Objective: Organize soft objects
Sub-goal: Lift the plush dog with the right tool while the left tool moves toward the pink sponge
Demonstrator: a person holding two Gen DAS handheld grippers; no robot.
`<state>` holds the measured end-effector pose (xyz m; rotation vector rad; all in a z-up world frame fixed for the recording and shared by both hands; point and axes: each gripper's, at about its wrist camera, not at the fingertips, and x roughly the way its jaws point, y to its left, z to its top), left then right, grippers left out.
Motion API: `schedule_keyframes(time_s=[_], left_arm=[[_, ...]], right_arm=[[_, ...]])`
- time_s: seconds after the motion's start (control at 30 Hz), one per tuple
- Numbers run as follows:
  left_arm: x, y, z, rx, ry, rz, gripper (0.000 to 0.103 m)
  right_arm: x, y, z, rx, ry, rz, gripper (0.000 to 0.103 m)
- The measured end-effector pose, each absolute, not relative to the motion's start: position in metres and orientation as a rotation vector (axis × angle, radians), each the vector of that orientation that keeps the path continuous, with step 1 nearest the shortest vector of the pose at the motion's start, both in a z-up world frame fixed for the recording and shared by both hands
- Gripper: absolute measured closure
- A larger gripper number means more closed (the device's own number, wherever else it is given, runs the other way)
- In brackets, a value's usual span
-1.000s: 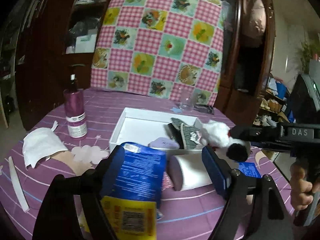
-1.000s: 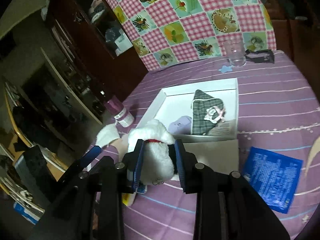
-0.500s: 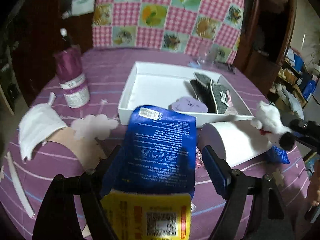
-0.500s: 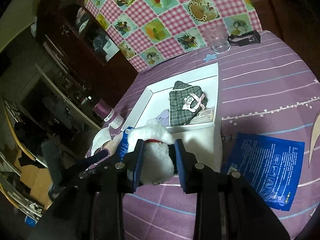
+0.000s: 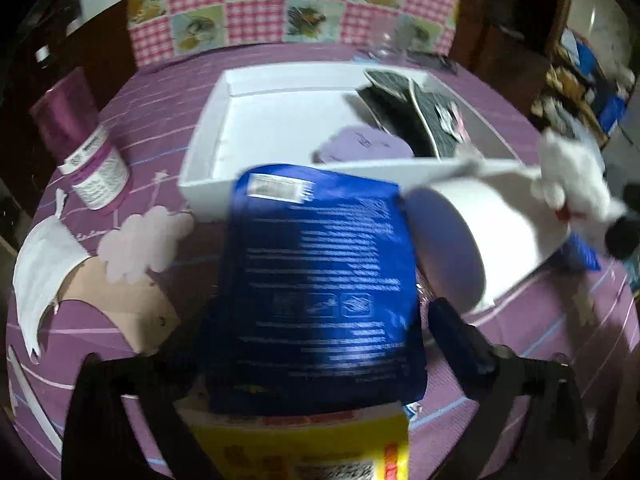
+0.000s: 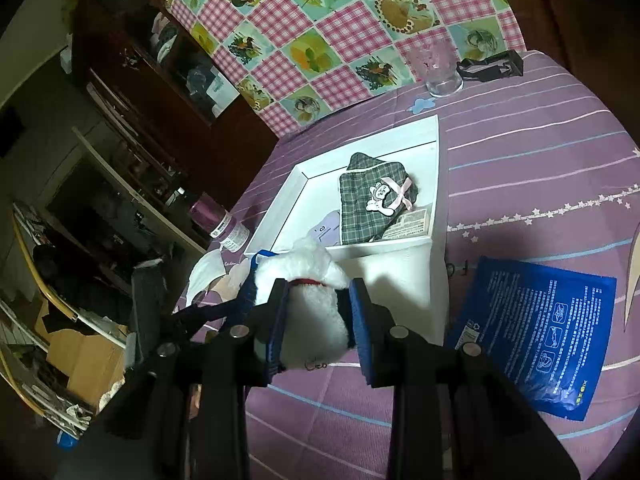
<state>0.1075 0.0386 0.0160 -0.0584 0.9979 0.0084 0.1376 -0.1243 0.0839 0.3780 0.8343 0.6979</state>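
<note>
A blue packet [image 5: 320, 272] with a yellow lower end lies between the jaws of my left gripper [image 5: 320, 344], which are opening. The right finger [image 5: 460, 340] stands clear of the packet's edge, and the left finger is hidden behind the packet. My right gripper [image 6: 316, 320] is shut on a white plush toy [image 6: 308, 304], held just in front of the white box [image 6: 288, 196]. The toy [image 5: 572, 184] also shows at the right of the left wrist view. The box [image 5: 208, 152] holds a plaid pouch [image 6: 372, 200] and a lilac piece [image 6: 324, 232].
A curled white card [image 5: 480, 240] leans at the box's near side. A second blue packet [image 6: 536, 332] lies on the purple cloth at the right. A purple bottle [image 5: 80, 140], a white mask [image 5: 40, 264] and a cloud-shaped pad [image 5: 140, 240] are at the left. A glass [image 6: 440, 68] stands at the back.
My left gripper has tipped downward and come closer to the table with the blue packet, and its jaws have widened. My right gripper has sunk a little, still holding the toy.
</note>
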Motion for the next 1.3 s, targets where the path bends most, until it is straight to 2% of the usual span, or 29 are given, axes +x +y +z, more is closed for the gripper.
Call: schedule_keyframes(time_s=[0.07,0.43,0.53,0.67,0.7,0.77,1.03,1.07,1.1,1.13,1.3], left_arm=[[0.112,0.031,0.006,0.013,1.042,0.065,0.0],[0.092,0.031,0.01,0.059,1.001,0.188,0.0],[0.09,0.034,0.013,0.076,0.991,0.215,0.004],[0.087,0.037,0.023,0.057,0.959,0.228,0.018],[0.085,0.039,0.025,0.043,0.95,0.224,0.026],[0.083,0.044,0.031,0.01,0.932,0.222,0.032],[0.076,0.05,0.048,-0.048,0.845,0.21,0.037],[0.075,0.05,0.049,-0.051,0.839,0.21,0.039],[0.074,0.05,0.051,-0.055,0.832,0.202,0.051],[0.073,0.049,0.052,-0.062,0.824,0.194,0.056],[0.074,0.049,0.051,-0.079,0.822,0.196,0.059]], right_arm=[[0.139,-0.125,0.083,0.382,0.839,0.693,0.07],[0.139,-0.127,0.083,0.384,0.842,0.683,0.07],[0.139,-0.127,0.083,0.383,0.842,0.682,0.07],[0.139,-0.127,0.083,0.377,0.846,0.677,0.07],[0.139,-0.128,0.083,0.376,0.846,0.675,0.07],[0.138,-0.127,0.082,0.374,0.847,0.672,0.07],[0.139,-0.127,0.082,0.372,0.847,0.674,0.07],[0.138,-0.127,0.082,0.372,0.846,0.674,0.07],[0.138,-0.127,0.081,0.371,0.846,0.674,0.07],[0.138,-0.127,0.082,0.371,0.846,0.677,0.07],[0.135,-0.123,0.082,0.369,0.842,0.696,0.07]])
